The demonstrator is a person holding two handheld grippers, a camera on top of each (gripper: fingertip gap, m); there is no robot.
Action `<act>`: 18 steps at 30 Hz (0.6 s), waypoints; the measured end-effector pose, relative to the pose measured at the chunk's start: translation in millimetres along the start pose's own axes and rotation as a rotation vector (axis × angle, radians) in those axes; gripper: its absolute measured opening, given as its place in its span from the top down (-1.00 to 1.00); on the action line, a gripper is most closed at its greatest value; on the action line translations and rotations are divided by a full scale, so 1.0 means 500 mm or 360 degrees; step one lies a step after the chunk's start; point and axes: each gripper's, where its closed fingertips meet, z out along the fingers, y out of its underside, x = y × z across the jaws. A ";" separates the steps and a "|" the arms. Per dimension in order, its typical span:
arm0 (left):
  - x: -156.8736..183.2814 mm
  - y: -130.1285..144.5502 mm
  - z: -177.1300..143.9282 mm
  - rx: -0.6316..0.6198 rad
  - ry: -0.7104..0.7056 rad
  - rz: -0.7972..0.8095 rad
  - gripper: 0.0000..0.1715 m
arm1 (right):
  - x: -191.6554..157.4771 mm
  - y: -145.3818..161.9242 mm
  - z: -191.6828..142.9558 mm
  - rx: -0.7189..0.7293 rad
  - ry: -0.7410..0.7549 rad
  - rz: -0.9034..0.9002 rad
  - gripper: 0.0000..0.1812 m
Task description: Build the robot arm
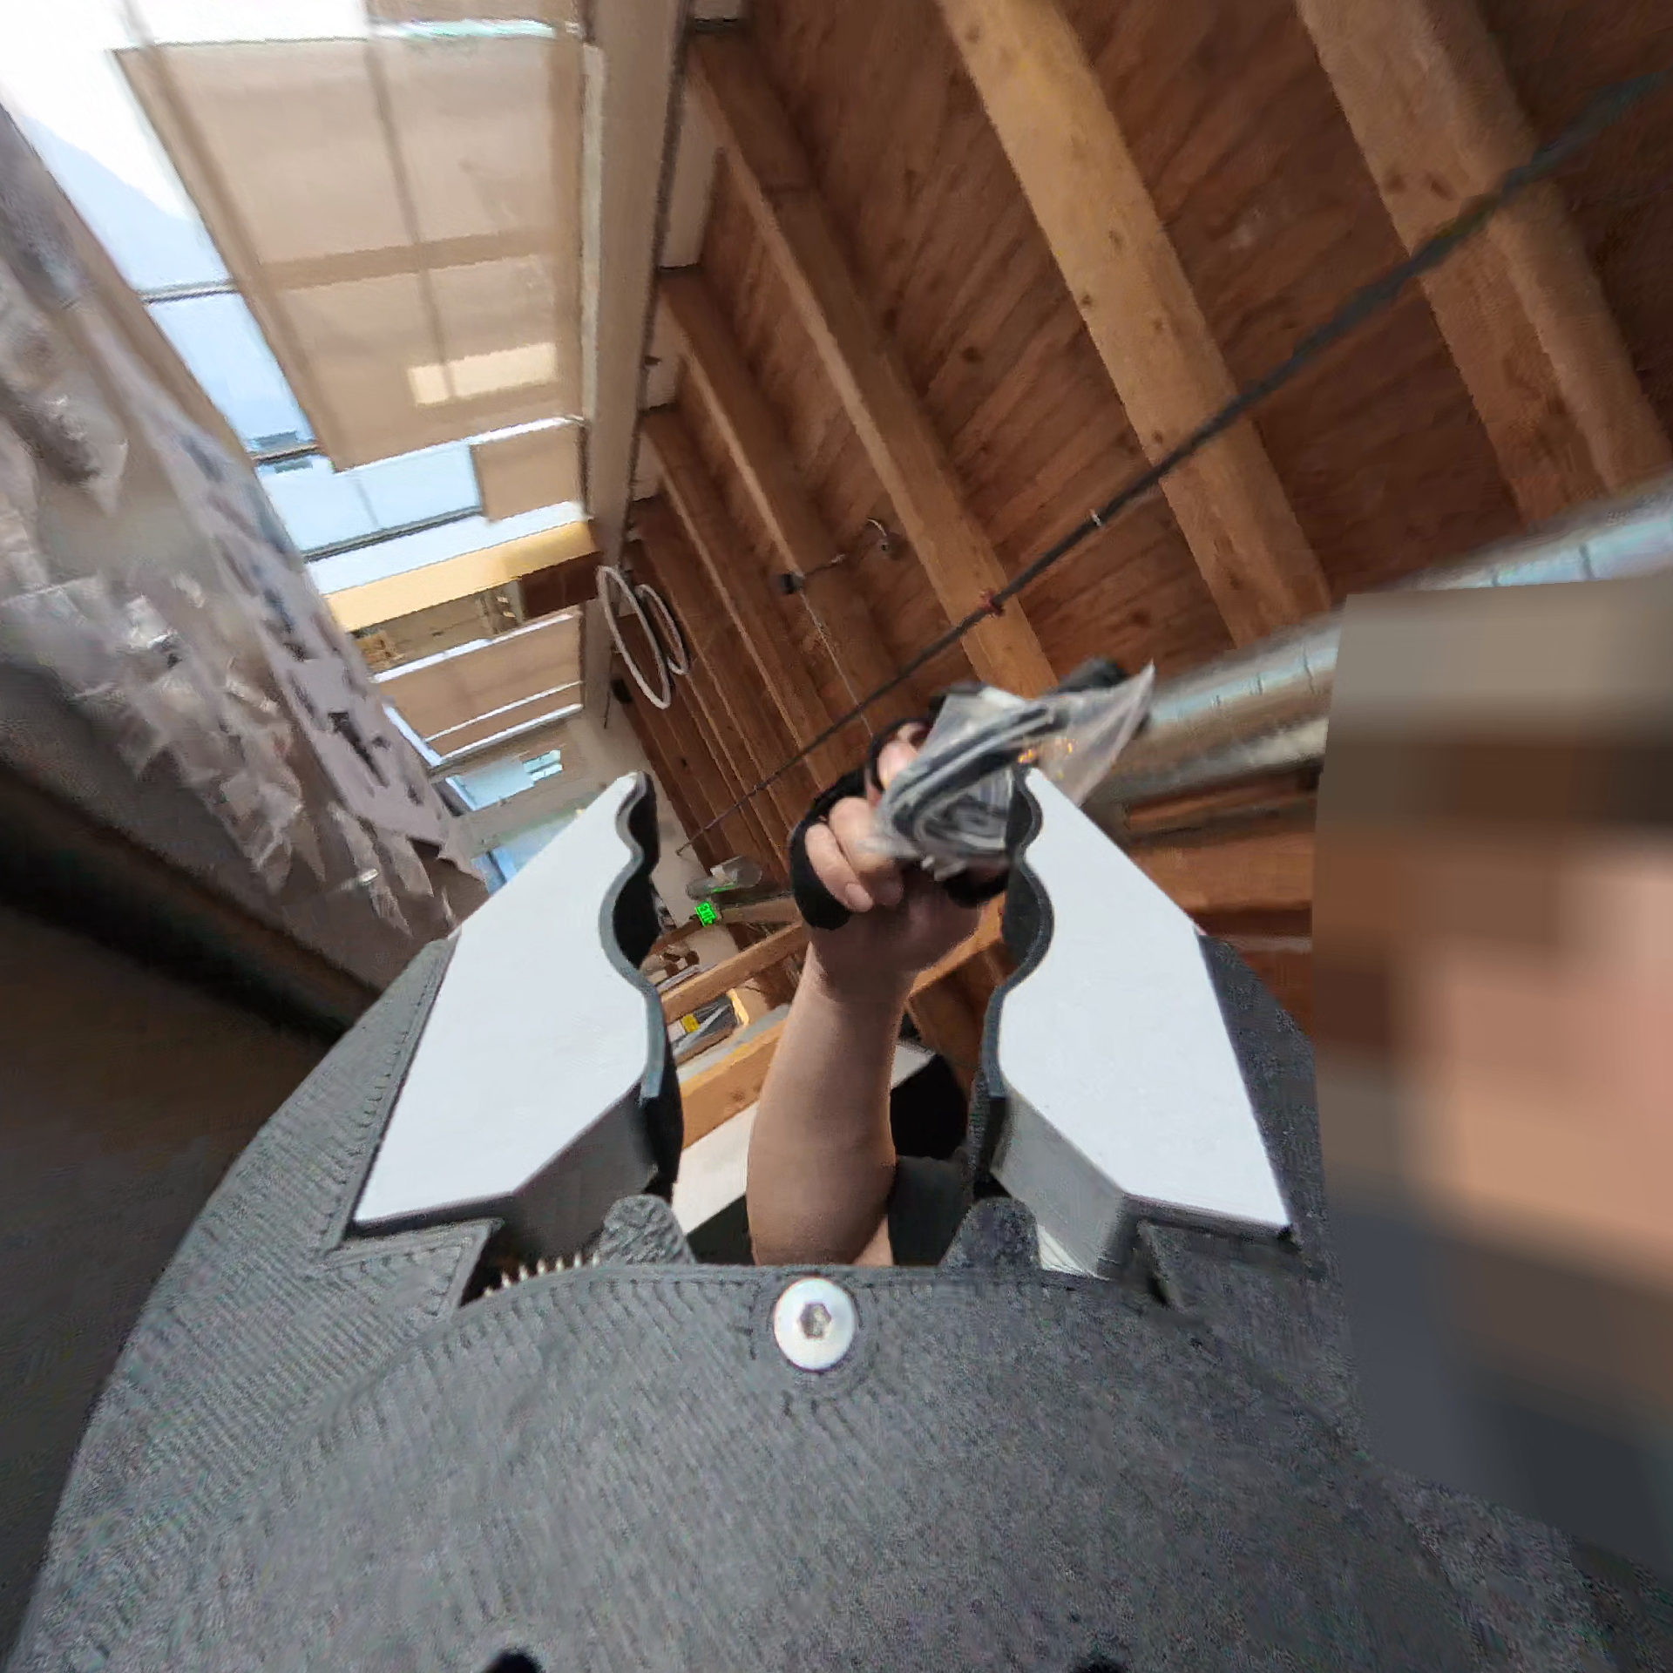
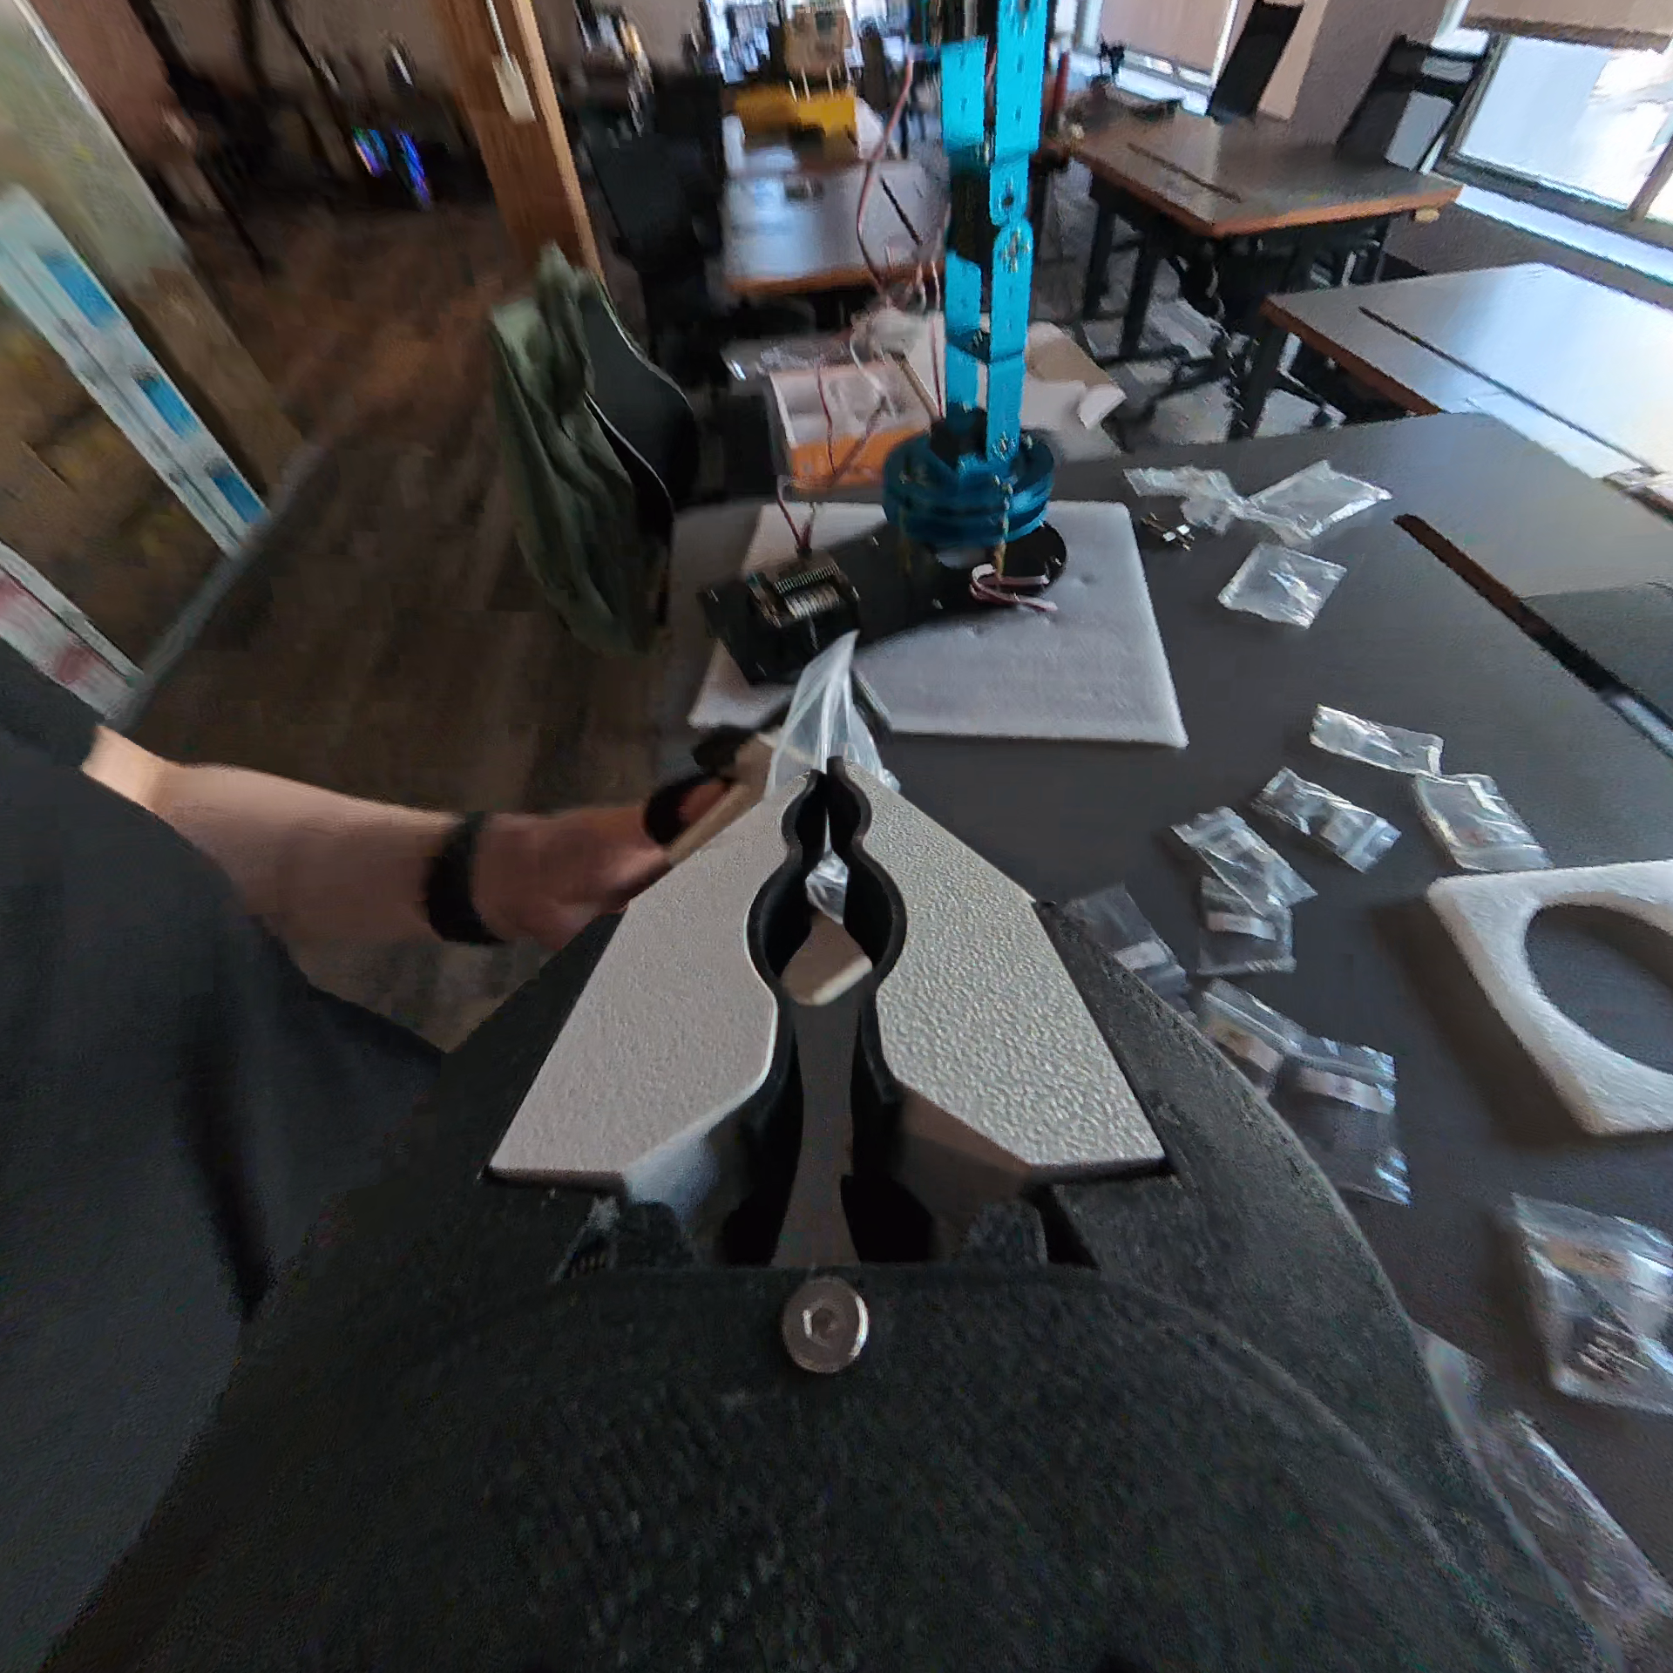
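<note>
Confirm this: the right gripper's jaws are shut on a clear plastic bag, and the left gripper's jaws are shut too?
Not quite. The right gripper is shut on the clear plastic bag, but the left wrist view shows the left gripper with its jaws wide apart, empty.

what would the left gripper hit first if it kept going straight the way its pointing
Probably the hand clutching a crumpled clear plastic bag, which sits just past the open left gripper. Depth is unclear; beyond it, only the wooden ceiling.

Blue robot arm [image 2: 987, 272] on white foam sheet [image 2: 1041, 652], clear packets [image 2: 1281, 584] (scattered), dark table [image 2: 1358, 688]
</note>
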 end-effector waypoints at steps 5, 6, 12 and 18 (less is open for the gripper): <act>0.047 0.012 0.029 -0.0129 0.0230 0.0227 0.54 | 0.015 -0.035 -0.018 0.0273 -0.0232 0.0430 1.00; 0.039 0.008 0.031 -0.0137 0.0195 0.0273 0.59 | 0.018 -0.036 -0.021 0.0313 -0.0271 0.0492 1.00; 0.046 -0.024 0.034 -0.0097 0.0317 0.0212 0.28 | 0.005 -0.056 -0.034 0.0456 -0.0435 0.0635 1.00; 0.061 0.016 0.053 -0.0211 0.0484 0.0215 0.77 | 0.044 -0.014 -0.026 0.0493 -0.0427 0.0829 1.00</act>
